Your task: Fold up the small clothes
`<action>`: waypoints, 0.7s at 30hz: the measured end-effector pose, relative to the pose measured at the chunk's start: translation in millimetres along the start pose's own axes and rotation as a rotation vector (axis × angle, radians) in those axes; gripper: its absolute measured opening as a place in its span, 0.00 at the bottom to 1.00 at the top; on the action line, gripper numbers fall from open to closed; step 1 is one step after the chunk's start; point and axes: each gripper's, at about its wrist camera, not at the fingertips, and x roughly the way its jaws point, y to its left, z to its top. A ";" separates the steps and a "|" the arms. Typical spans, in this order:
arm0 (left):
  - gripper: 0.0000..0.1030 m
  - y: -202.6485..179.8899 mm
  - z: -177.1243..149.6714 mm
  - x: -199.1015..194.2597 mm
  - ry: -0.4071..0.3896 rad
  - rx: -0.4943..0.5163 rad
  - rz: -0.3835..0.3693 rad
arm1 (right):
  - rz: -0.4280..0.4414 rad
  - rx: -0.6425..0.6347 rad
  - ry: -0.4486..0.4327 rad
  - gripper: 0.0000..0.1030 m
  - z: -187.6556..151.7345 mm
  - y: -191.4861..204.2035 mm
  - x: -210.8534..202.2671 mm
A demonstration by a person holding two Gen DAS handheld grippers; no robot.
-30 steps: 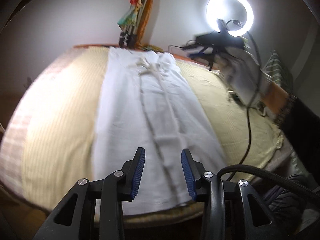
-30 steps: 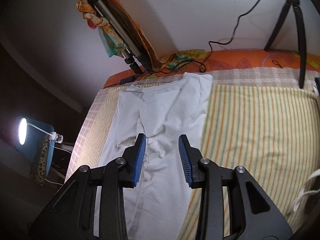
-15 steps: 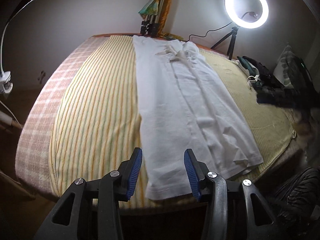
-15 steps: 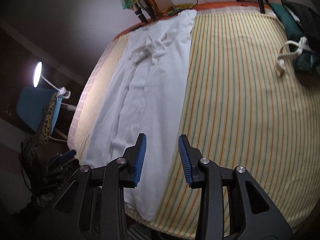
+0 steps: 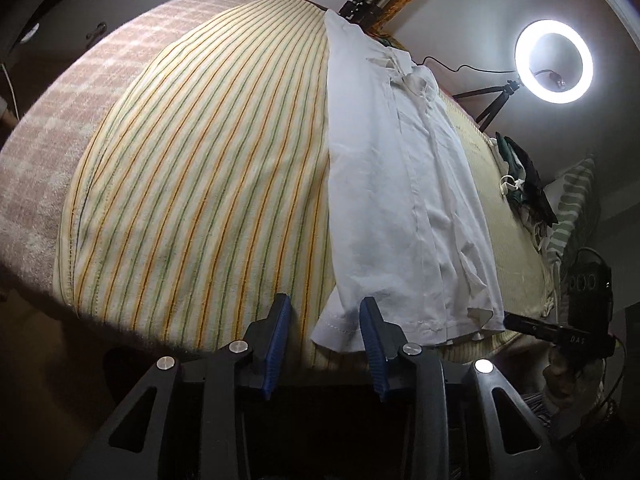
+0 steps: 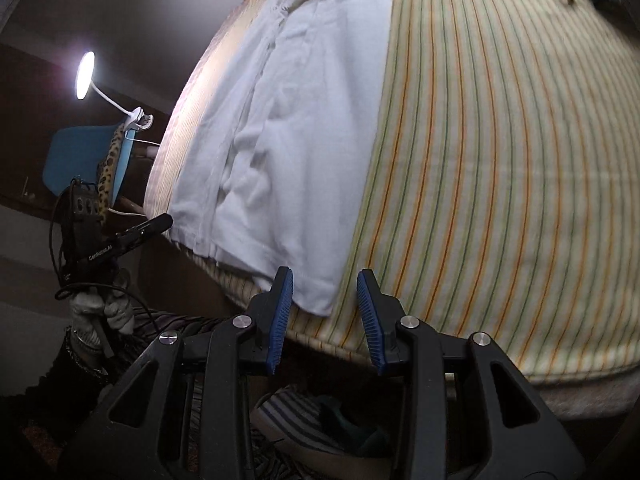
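Note:
A long white garment [image 5: 400, 184] lies flat along a yellow striped cover [image 5: 208, 168], its hem at the near edge of the bed. My left gripper [image 5: 326, 340] hovers at the hem's near left corner [image 5: 336, 330]. That corner shows between the jaws, which are closing with the pads apart from the cloth. In the right wrist view the white garment [image 6: 304, 120] shows its near right corner [image 6: 316, 300] between the jaws of my right gripper [image 6: 325, 312], which stands open. A gloved hand [image 6: 100, 308] holds the left gripper [image 6: 128, 236] at the far side of the hem.
A lit ring light [image 5: 554, 62] on a tripod stands behind the bed. Dark and green clothes [image 5: 524, 184] are piled at the right edge, by a striped pillow [image 5: 572, 208]. A desk lamp [image 6: 85, 76] and blue chair [image 6: 80, 160] are off the left side.
Both grippers came down and back from over the garment to its hem at the near bed edge. The left one rolled, and its jaws narrowed slightly.

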 end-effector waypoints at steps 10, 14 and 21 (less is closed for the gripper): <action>0.07 -10.4 -0.1 9.7 0.007 0.054 -0.004 | 0.083 0.026 -0.016 0.21 -5.7 -4.2 7.9; 0.01 -19.5 -1.3 5.4 -0.023 0.087 0.011 | 0.087 0.040 -0.022 0.06 -7.6 -2.9 10.5; 0.00 -30.3 -4.0 -17.6 -0.082 0.105 -0.020 | 0.200 0.035 -0.125 0.05 -11.4 4.3 -17.9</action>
